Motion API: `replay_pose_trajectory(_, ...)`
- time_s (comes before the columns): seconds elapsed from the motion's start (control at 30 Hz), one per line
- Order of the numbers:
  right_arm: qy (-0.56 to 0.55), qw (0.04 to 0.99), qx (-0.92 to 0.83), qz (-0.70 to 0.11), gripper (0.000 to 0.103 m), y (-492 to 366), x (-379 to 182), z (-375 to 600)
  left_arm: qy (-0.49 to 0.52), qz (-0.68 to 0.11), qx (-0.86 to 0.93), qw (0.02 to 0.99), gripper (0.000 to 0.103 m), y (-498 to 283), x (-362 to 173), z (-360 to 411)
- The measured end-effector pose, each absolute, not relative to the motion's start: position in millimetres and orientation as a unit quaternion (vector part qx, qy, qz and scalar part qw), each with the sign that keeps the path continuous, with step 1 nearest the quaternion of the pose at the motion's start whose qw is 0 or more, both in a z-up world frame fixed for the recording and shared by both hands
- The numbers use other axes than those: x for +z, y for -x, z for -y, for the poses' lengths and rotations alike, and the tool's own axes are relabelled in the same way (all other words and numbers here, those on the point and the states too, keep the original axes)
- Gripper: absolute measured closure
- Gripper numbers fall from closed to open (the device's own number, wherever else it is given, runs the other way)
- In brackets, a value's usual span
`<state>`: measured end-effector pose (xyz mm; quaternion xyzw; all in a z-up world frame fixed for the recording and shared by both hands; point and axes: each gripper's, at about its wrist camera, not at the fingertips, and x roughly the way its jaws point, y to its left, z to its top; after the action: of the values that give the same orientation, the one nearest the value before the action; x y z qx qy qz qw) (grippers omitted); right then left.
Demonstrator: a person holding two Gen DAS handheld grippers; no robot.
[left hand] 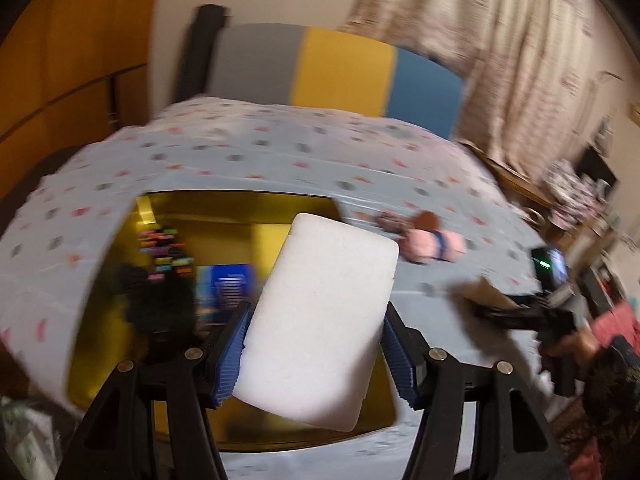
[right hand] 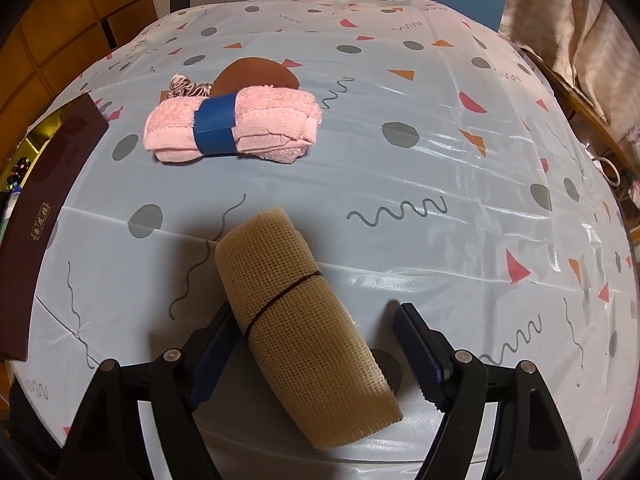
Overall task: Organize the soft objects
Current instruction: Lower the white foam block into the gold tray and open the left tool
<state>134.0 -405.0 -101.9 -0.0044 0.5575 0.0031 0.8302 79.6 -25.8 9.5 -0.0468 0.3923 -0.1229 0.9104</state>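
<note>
My left gripper [left hand: 316, 320] is shut on a white foam block [left hand: 324, 312], its blue pads pressing both long sides. The block hangs tilted over an open gold-lined box [left hand: 240, 208]. In the right wrist view a beige mesh roll [right hand: 296, 320] tied with a black band lies on the tablecloth between the fingers of my right gripper [right hand: 316, 312]. That gripper is open, with its right pad clearly apart from the roll. Farther off lie a pink towel roll [right hand: 232, 124] with a blue band, a brown teardrop sponge [right hand: 256, 74] and a striped scrunchie [right hand: 188, 84].
A pale blue patterned cloth [right hand: 400, 184] covers the table. The box's dark brown lid [right hand: 36, 220] stands at the left edge. A chair back [left hand: 340, 68] in grey, yellow and blue is behind the table, with a curtain [left hand: 500, 40] to the right.
</note>
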Motion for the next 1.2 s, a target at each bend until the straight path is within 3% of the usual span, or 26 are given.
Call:
replay_pose_trajectory(0.67,0.006,0.833,-0.003,-0.553,0.020,-139,-105,405,0.069,-0.423,-0.035,0.903,0.040,-63,-17,-57)
replay_pose_trajectory(1.2,0.010,0.832,-0.002,-0.554,0.020,-137,-105,403,0.086,-0.532,-0.074,0.839,0.040,-114,-63,-58)
